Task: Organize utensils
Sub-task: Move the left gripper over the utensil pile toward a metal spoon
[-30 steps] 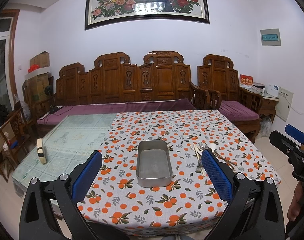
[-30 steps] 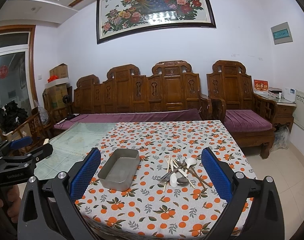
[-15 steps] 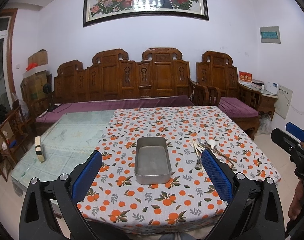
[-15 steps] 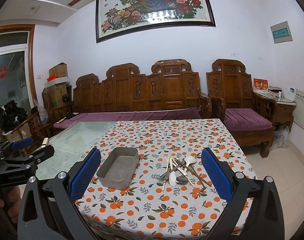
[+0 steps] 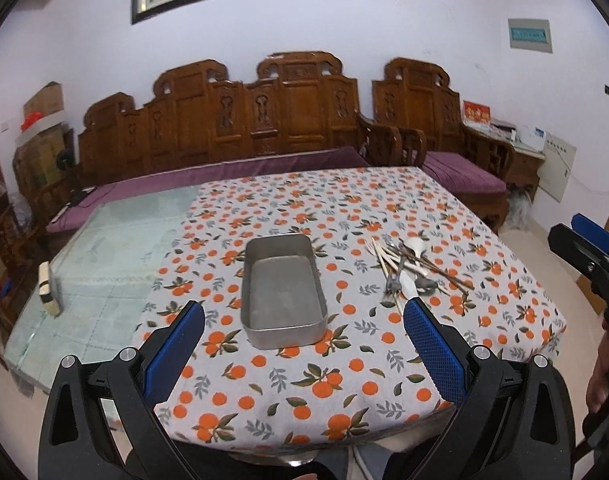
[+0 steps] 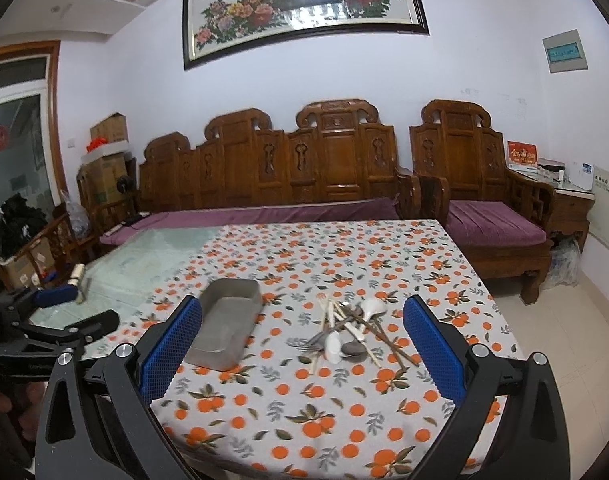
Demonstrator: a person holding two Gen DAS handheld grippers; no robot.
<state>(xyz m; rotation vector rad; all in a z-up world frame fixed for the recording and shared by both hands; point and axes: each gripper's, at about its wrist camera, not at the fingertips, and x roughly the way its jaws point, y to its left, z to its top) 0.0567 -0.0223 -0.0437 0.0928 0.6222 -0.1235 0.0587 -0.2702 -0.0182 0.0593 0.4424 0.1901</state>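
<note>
An empty grey metal tray point(image 5: 282, 290) lies on the orange-patterned tablecloth point(image 5: 344, 380); it also shows in the right wrist view point(image 6: 226, 326). To its right lies a pile of utensils point(image 5: 408, 268): chopsticks, forks, metal spoons and white spoons, seen too in the right wrist view point(image 6: 350, 330). My left gripper point(image 5: 304, 324) is open and empty, above the near side of the table in front of the tray. My right gripper point(image 6: 302, 320) is open and empty, in front of the pile. Each gripper appears at the other view's edge.
The cloth covers the right part of a glass-topped table point(image 5: 88, 264); a small brush-like object point(image 5: 48, 294) lies on the bare glass at left. A carved wooden sofa point(image 5: 244, 128) and armchair point(image 6: 484, 184) stand behind. Tiled floor lies to the right.
Both grippers have moved forward and tilted down toward the table; tray and utensils appear larger and nearer. Nothing on the table has moved.
</note>
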